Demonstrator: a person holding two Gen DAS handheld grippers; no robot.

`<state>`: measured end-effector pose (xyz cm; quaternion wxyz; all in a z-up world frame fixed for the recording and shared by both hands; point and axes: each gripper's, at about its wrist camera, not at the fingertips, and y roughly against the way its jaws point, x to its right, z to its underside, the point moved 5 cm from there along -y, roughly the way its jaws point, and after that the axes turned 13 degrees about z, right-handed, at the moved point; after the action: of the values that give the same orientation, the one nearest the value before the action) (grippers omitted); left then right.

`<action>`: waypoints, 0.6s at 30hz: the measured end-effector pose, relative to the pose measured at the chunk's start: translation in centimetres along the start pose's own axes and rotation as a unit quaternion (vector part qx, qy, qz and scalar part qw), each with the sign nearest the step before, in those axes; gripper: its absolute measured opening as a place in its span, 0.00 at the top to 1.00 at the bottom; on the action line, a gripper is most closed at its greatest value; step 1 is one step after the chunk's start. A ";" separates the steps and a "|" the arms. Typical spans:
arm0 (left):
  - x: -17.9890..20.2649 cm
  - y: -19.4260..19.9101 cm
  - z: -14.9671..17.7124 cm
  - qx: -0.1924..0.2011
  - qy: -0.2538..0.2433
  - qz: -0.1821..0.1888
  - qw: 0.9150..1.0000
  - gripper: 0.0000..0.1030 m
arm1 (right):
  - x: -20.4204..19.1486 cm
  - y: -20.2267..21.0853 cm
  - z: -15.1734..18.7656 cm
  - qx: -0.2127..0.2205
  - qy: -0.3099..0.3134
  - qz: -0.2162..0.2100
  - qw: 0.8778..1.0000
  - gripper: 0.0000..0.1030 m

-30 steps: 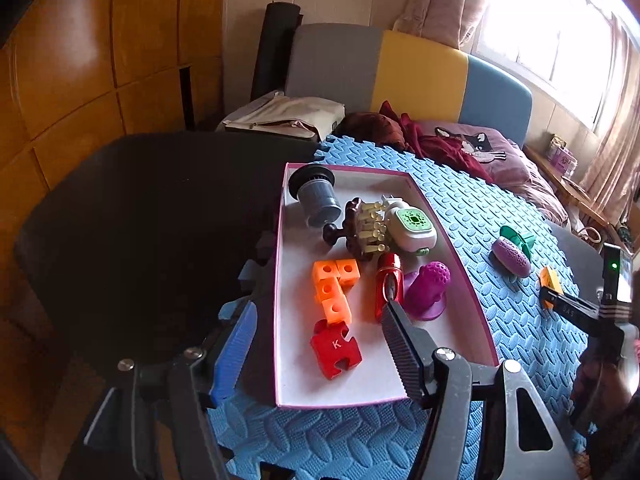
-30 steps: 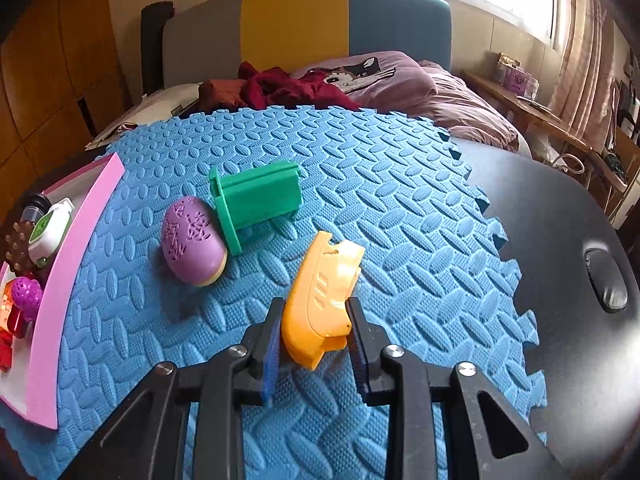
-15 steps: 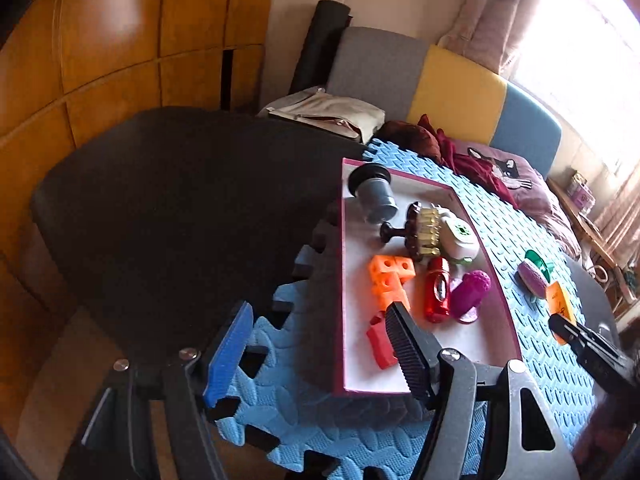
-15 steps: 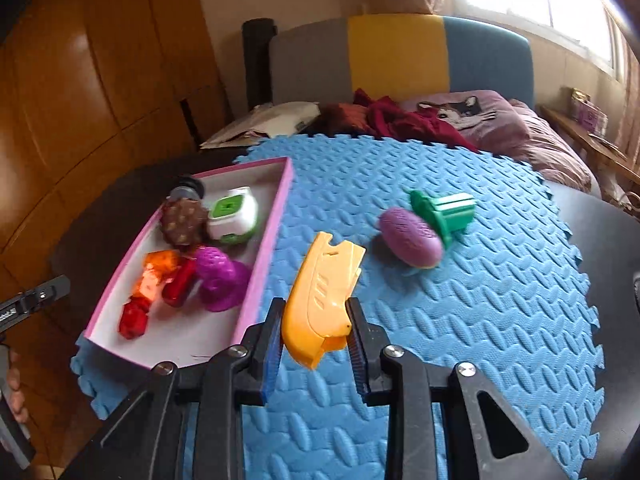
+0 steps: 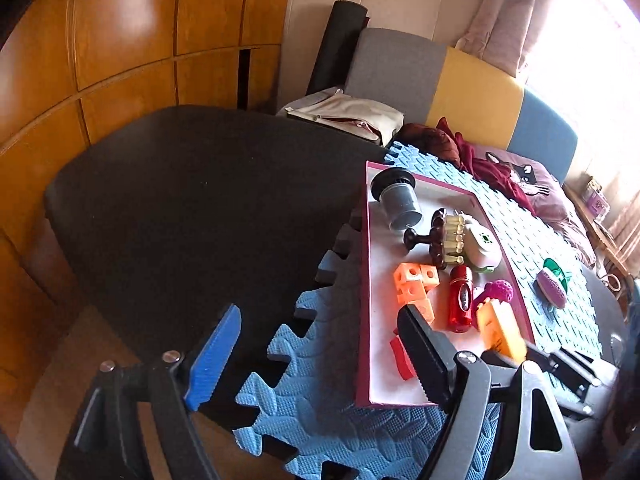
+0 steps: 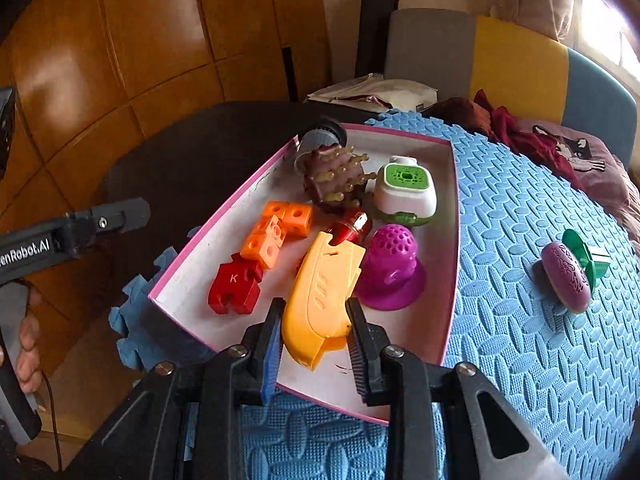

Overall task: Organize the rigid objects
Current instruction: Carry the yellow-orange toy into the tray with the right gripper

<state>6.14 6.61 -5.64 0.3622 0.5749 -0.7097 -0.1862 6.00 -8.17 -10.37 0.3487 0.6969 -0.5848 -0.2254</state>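
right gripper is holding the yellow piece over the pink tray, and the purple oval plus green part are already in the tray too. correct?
Not quite. The right gripper does hold the yellow piece over the pink tray, but the purple oval and green part lie outside the tray, on the blue foam mat. The right wrist view shows it.

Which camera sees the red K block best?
The right wrist view: the K block lies whole in the tray, letter showing. In the left wrist view a finger hides most of it.
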 end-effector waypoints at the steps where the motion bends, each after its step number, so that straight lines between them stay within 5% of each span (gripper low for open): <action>1: 0.0 -0.1 0.0 -0.002 -0.001 -0.001 1.000 0.21 | 0.0 -0.5 0.2 -0.007 0.000 -0.002 1.000 0.72; 18: 1.4 -0.6 0.0 -0.007 -0.021 -0.001 1.000 0.21 | 1.5 -1.4 0.7 -0.015 -0.017 0.005 1.000 0.72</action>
<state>6.41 5.16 -5.63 0.3511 0.5691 -0.7152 -0.2035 6.77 -9.71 -11.73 0.3504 0.6847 -0.5904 -0.2446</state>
